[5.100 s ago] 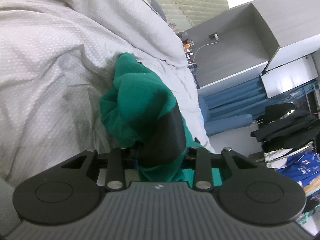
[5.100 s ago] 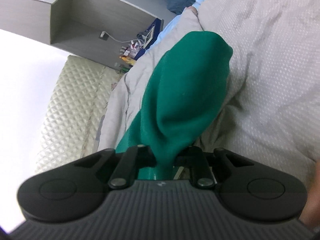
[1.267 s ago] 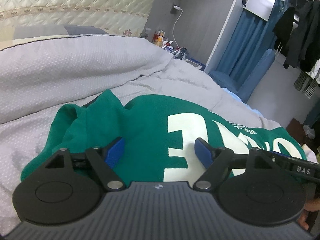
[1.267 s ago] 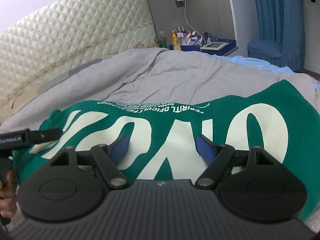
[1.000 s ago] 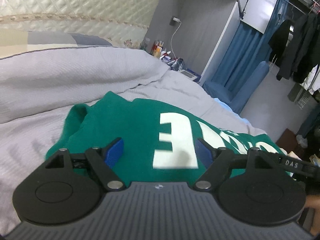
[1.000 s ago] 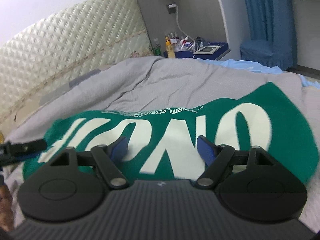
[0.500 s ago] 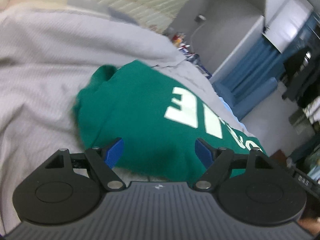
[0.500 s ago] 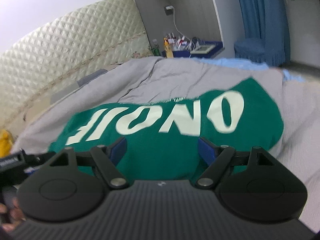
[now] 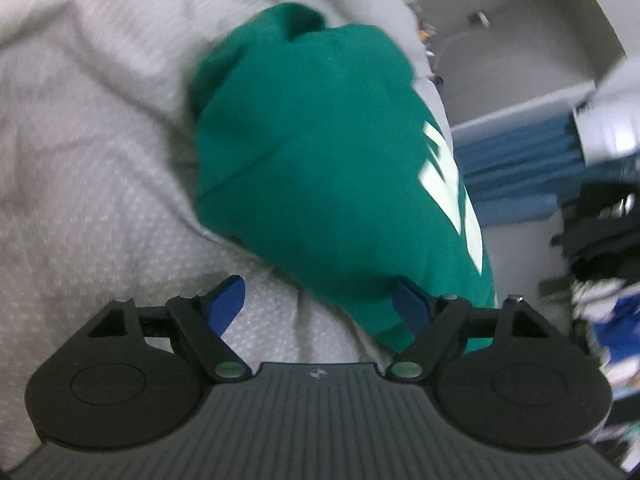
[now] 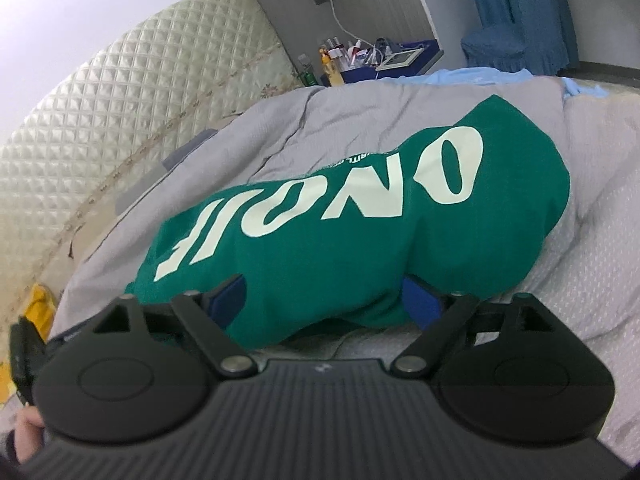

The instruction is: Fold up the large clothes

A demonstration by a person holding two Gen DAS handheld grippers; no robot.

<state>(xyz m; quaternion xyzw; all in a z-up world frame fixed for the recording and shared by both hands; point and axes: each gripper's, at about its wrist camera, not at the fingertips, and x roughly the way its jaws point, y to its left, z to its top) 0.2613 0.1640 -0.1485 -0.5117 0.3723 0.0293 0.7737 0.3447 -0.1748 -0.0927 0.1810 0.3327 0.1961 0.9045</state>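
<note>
"ONOIF" upside-down on green sweatshirt (image 10: 360,240)

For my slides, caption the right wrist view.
Open right tool over a folded green shirt on the bed.

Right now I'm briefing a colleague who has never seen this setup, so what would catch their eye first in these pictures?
First, the bright green sweatshirt with big cream block letters, lying bunched into a bundle on the grey bedspread. Next, the blue-padded tongs: both the left tongs and the right tongs are open at the garment's near edge. Behind it stand a quilted cream headboard and a cluttered nightstand.
</note>
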